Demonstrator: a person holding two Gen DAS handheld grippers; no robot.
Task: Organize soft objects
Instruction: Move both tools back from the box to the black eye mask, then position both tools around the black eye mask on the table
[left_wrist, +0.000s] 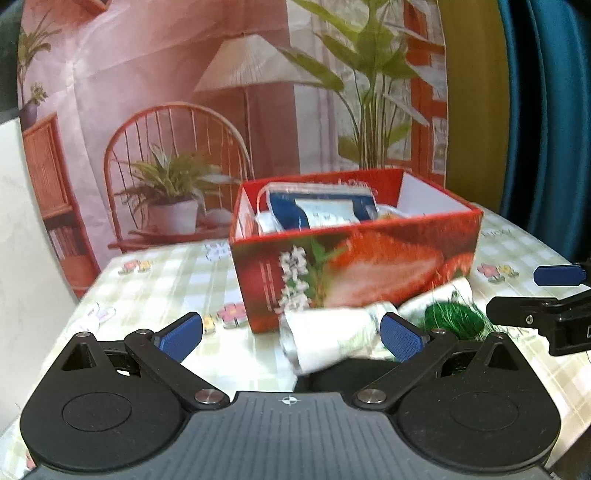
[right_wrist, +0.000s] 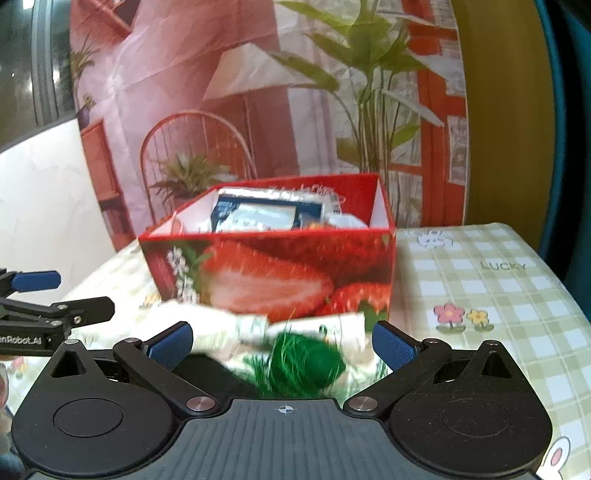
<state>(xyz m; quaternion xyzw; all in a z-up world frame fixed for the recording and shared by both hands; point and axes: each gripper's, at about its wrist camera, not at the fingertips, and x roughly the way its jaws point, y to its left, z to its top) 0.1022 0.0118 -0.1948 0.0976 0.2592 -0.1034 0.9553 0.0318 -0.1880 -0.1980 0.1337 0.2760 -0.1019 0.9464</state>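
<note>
A red strawberry-print box (left_wrist: 354, 266) (right_wrist: 273, 273) stands on the table, holding a blue-and-white packet (left_wrist: 317, 210) (right_wrist: 258, 214) and other soft items. In front of it lie a white rolled cloth (left_wrist: 328, 338) (right_wrist: 218, 325) and a green fuzzy ball (left_wrist: 452, 319) (right_wrist: 306, 360). My left gripper (left_wrist: 291, 338) is open, with the white cloth between its blue pads. My right gripper (right_wrist: 282, 343) is open around the green ball; it also shows in the left wrist view as the right gripper (left_wrist: 535, 295) at the right edge.
A checked green tablecloth (right_wrist: 487, 280) with flower and rabbit prints covers the table. A printed backdrop (left_wrist: 221, 92) of a chair, lamp and plants hangs behind. The left gripper (right_wrist: 48, 299) enters the right wrist view at the left. A dark object (left_wrist: 354, 373) lies under the cloth.
</note>
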